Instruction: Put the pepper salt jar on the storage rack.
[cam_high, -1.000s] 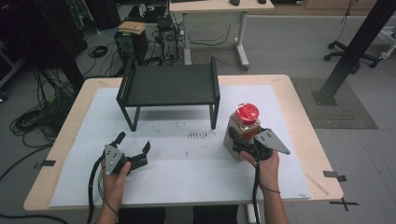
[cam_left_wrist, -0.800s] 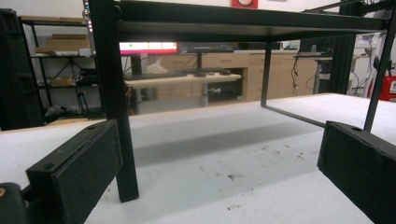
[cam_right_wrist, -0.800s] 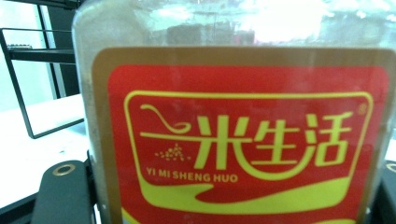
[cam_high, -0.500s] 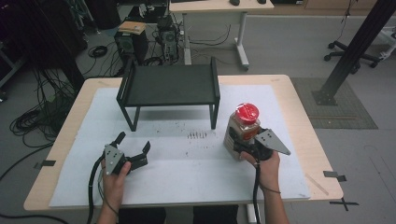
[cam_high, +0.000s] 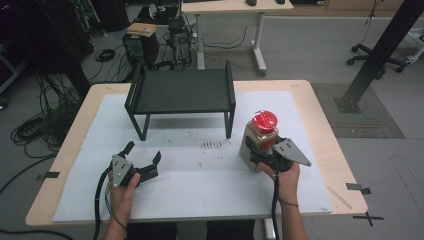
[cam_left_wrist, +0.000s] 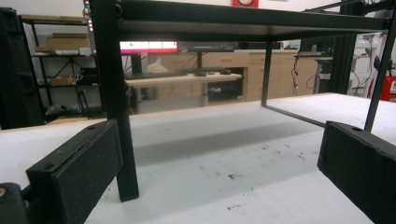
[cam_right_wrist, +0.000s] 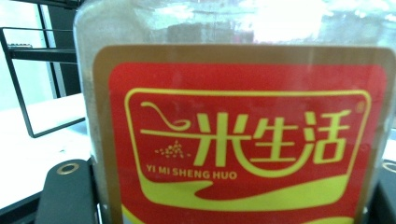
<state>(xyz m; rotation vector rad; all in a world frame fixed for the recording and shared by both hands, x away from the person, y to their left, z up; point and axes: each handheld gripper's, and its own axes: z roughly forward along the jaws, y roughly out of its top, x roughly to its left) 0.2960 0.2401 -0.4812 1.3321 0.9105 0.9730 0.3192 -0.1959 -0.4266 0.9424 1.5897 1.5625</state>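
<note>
My right gripper (cam_high: 261, 156) is clamped on the jar (cam_high: 259, 137), low on its body, with the jaws having just closed in until the pads press the glass on both sides. In the right gripper view the jar (cam_right_wrist: 233, 130) stands right in front of the camera, its red and yellow label square on, so I judge the grip sits centred across the jar's width and not off on an edge. The jar stands upright on the white mat (cam_high: 200, 190), near the right edge of the table (cam_high: 320, 100), in front of the rack's right front leg and apart from it. Its red lid (cam_high: 264, 120) is on.

My left gripper (cam_high: 141, 161) rests near the front left of the mat, jaws wide apart with nothing between them. The left gripper view looks in under the black rack (cam_high: 181, 93) from beside its near leg (cam_left_wrist: 114, 102).

The step in hand, as I read it, is taking hold of the jar to move it, probably toward the rack. To do it well I should check the hold before lifting: glass is smooth and the jar looks full, so it may slide or tip if the pads sit too low. Lift straight up first, keep it upright, and move slowly. If it goes onto the rack, I must clear the raised side rail and set it down flat before the jaws part.
</note>
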